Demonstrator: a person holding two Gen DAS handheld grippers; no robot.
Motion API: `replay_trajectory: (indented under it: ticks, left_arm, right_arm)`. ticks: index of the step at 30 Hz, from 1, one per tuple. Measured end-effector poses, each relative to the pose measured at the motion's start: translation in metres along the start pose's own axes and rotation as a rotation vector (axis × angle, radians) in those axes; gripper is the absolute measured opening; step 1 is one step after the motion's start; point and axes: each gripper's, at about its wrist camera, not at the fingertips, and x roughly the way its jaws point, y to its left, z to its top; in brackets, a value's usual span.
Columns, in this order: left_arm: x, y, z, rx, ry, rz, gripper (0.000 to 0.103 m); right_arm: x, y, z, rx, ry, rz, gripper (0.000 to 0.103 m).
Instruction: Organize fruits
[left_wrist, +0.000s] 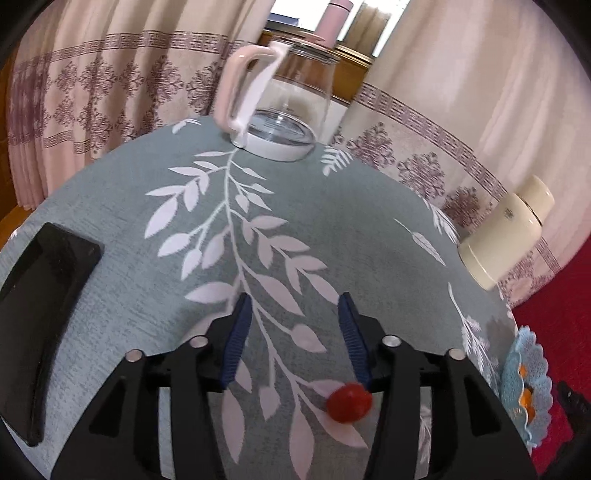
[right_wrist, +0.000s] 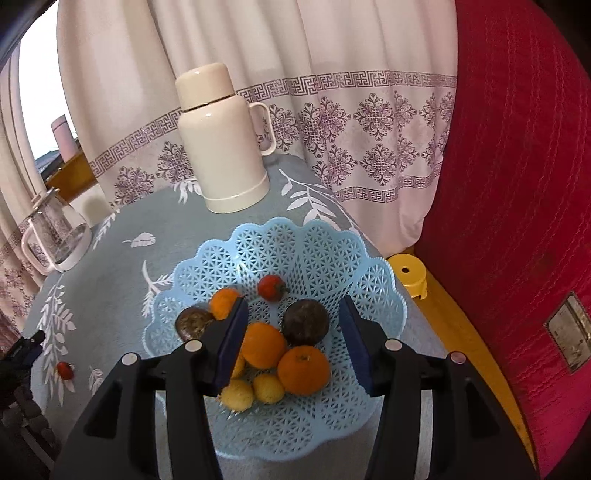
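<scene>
Both tongs spread wide, nothing held.

The left tongs (left_wrist: 295, 332) hover low over the worktop (left_wrist: 129, 295), angled down across the leaf-print cloth; a small, round red fruit (left_wrist: 349, 402) lies on the cloth just beside the right finger's base, with no long axis to tell. The right tongs (right_wrist: 291, 332) hang over the blue lattice basket (right_wrist: 332, 258) near the worktop's right edge, which holds oranges (right_wrist: 303, 369), a dark round fruit (right_wrist: 306, 322) and a second red fruit (right_wrist: 271, 288).
</scene>
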Motion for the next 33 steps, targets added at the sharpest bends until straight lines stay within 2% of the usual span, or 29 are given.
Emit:
replay_trajectory:
  ticks: [10, 15, 19, 25, 33]
  left_arm:
    - [-0.010, -0.031, -0.032, 0.200, 0.031, -0.067, 0.055]
    - [-0.007, -0.034, -0.033, 0.216, 0.051, -0.088, 0.054]
    - [0.003, -0.038, -0.038, 0.240, 0.109, -0.107, 0.054]
    - [0.009, -0.043, -0.042, 0.271, 0.141, -0.103, 0.031]
    - [0.007, -0.044, -0.043, 0.282, 0.118, -0.093, 0.030]
  right_arm:
    - [-0.021, 0.007, -0.012, -0.017, -0.026, 0.051, 0.052]
    - [-0.023, 0.008, -0.017, -0.004, -0.022, 0.079, 0.052]
    - [-0.024, 0.009, -0.019, -0.012, -0.021, 0.090, 0.052]
    - [-0.028, 0.004, -0.018, 0.011, -0.038, 0.093, 0.052]
    - [-0.038, -0.005, -0.020, 0.023, -0.066, 0.087, 0.052]
